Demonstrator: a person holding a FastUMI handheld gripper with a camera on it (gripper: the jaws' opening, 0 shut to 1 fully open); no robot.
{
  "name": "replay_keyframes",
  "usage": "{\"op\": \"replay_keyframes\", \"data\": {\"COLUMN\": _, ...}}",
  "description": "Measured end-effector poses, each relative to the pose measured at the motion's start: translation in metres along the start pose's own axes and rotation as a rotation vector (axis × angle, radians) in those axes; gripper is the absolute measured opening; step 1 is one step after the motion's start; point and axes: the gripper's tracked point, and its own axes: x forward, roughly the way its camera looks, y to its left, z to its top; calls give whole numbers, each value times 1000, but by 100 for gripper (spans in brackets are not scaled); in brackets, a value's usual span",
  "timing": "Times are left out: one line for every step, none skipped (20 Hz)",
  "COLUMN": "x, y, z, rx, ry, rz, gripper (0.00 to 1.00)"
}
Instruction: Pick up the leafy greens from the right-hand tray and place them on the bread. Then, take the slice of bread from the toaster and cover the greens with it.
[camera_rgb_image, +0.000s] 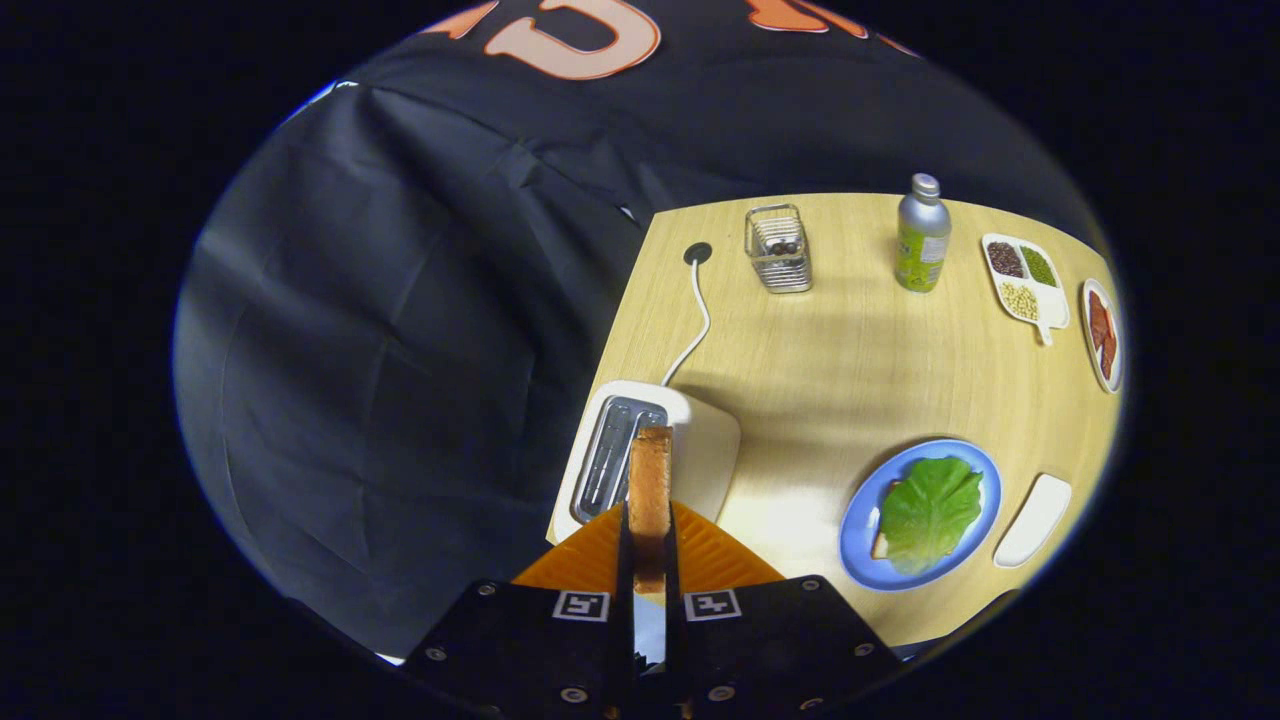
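Your fingers (650, 560) pinch the browned toast (651, 490) edge-on above the toaster (700, 450); greens (930, 512) lie at 3 o'clock.

The gripper (650, 545) holds a toasted slice of bread (651, 500) on edge, both fingers pressing its faces. Just beyond the fingertips stands the toaster (700, 450), its cord (697, 320) running away across the table (850, 370). Ahead to the right, a blue plate (860, 520) carries a green leaf (930, 512) over what seems to be bread (882, 545). An empty-looking tray (1033, 520) lies just past the plate.
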Motion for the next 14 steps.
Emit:
{"op": "replay_keyframes", "data": {"x": -7, "y": -8, "z": 0, "rx": 14, "ry": -10, "rz": 3, "gripper": 13}}
{"op": "replay_keyframes", "data": {"x": -14, "y": -17, "z": -1, "rx": 33, "ry": -21, "rz": 7, "gripper": 13}}
{"op": "replay_keyframes", "data": {"x": -19, "y": -25, "z": -2, "rx": 46, "ry": -32, "rz": 13, "gripper": 13}}
{"op": "replay_keyframes", "data": {"x": -24, "y": -35, "z": -3, "rx": 52, "ry": -41, "rz": 11, "gripper": 13}}
{"op": "replay_keyframes", "data": {"x": -28, "y": -45, "z": -5, "rx": 56, "ry": -48, "rz": 7, "gripper": 13}}
{"op": "replay_keyframes", "data": {"x": -31, "y": -58, "z": -8, "rx": 55, "ry": -53, "rz": -5, "gripper": 13}}
{"op": "replay_keyframes", "data": {"x": -31, "y": -71, "z": -11, "rx": 54, "ry": -56, "rz": -20, "gripper": 13}}
{"op": "replay_keyframes", "data": {"x": -32, "y": -82, "z": -15, "rx": 57, "ry": -55, "rz": -27, "gripper": 13}}
{"op": "replay_keyframes", "data": {"x": -34, "y": -89, "z": -19, "rx": 62, "ry": -53, "rz": -32, "gripper": 13}}
{"op": "replay_keyframes", "data": {"x": -31, "y": -98, "z": -22, "rx": 69, "ry": -48, "rz": -39, "gripper": 13}}
{"op": "replay_keyframes", "data": {"x": -29, "y": -109, "z": -27, "rx": 77, "ry": -43, "rz": -45, "gripper": 13}}
{"op": "replay_keyframes", "data": {"x": -26, "y": -118, "z": -31, "rx": 85, "ry": -38, "rz": -51, "gripper": 13}}
{"op": "replay_keyframes", "data": {"x": -24, "y": -127, "z": -35, "rx": 88, "ry": -31, "rz": -54, "gripper": 13}}
{"op": "replay_keyframes", "data": {"x": -21, "y": -136, "z": -39, "rx": 96, "ry": -24, "rz": -57, "gripper": 13}}
